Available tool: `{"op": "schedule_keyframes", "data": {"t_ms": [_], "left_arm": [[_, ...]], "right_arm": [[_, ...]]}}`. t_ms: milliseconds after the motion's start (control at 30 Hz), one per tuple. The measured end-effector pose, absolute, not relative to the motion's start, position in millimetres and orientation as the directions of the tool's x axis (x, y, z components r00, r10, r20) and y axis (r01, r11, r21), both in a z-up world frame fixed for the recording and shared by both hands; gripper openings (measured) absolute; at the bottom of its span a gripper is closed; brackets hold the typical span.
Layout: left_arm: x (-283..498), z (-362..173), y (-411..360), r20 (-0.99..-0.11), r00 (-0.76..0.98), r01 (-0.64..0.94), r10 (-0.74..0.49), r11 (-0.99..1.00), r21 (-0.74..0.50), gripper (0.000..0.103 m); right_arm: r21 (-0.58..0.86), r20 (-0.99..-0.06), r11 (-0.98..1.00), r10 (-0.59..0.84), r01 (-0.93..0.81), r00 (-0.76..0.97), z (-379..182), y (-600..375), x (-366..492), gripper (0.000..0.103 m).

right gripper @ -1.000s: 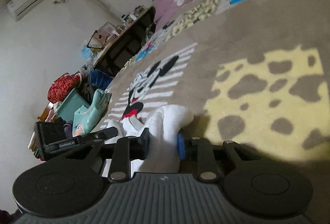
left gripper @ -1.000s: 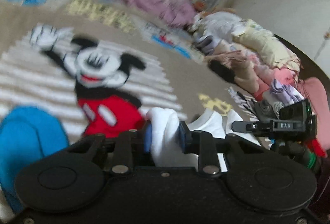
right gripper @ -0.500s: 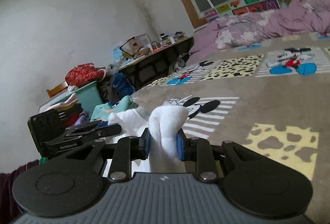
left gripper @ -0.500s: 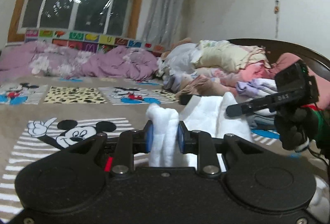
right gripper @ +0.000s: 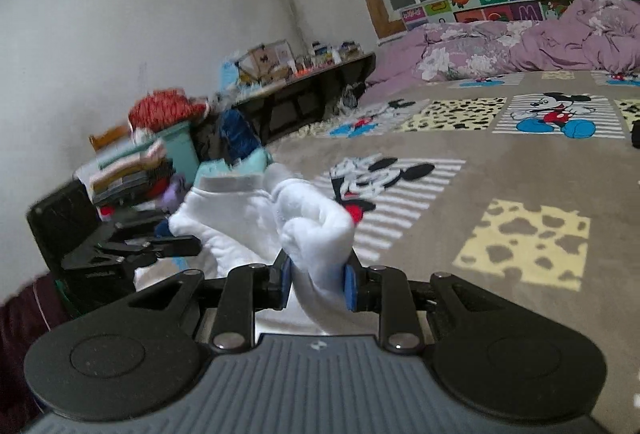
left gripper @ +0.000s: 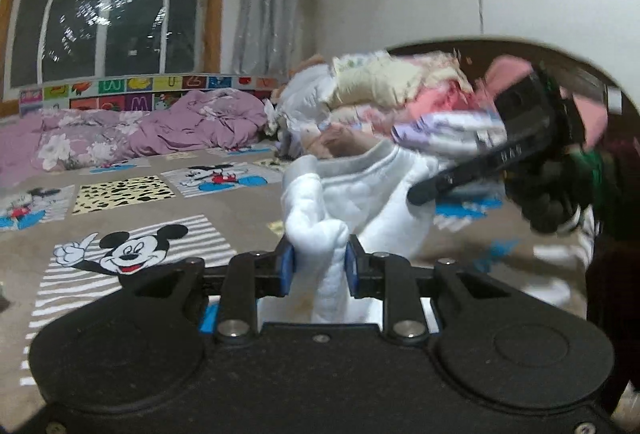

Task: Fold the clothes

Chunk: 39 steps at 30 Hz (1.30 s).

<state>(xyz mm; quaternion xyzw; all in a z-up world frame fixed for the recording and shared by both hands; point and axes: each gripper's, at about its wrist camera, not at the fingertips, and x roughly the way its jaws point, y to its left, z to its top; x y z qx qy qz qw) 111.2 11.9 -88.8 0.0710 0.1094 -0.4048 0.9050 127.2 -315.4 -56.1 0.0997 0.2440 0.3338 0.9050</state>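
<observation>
Now my left gripper (left gripper: pixel 318 268) and right gripper (right gripper: pixel 316 280) each clamp one bunched edge of the white garment (left gripper: pixel 372 194), lifted above the bed cover (right gripper: pixel 460 234) so it hangs open for folding.

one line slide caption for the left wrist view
Left gripper clamps a bunched white garment above the cartoon blanket.

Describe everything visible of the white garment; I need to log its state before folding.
The white garment looks like soft, quilted cotton with a grey ribbed band along one edge. It hangs bunched between two grips, lifted off the cartoon-print blanket: the left gripper clamps one bunched edge, the right gripper another. No fold is made yet.
</observation>
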Motion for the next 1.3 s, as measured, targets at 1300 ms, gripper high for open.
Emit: {"op": "schedule_keyframes", "data": {"t_ms": [1300], "left_arm": [[-8, -149, -46, -0.566, 0.705, 0.703, -0.428, 0.322, 0.634, 0.032]], "right_arm": [[-0.077, -0.601, 0.848, 0.38, -0.524, 0.703, -96, -231, 46, 0.044]]}}
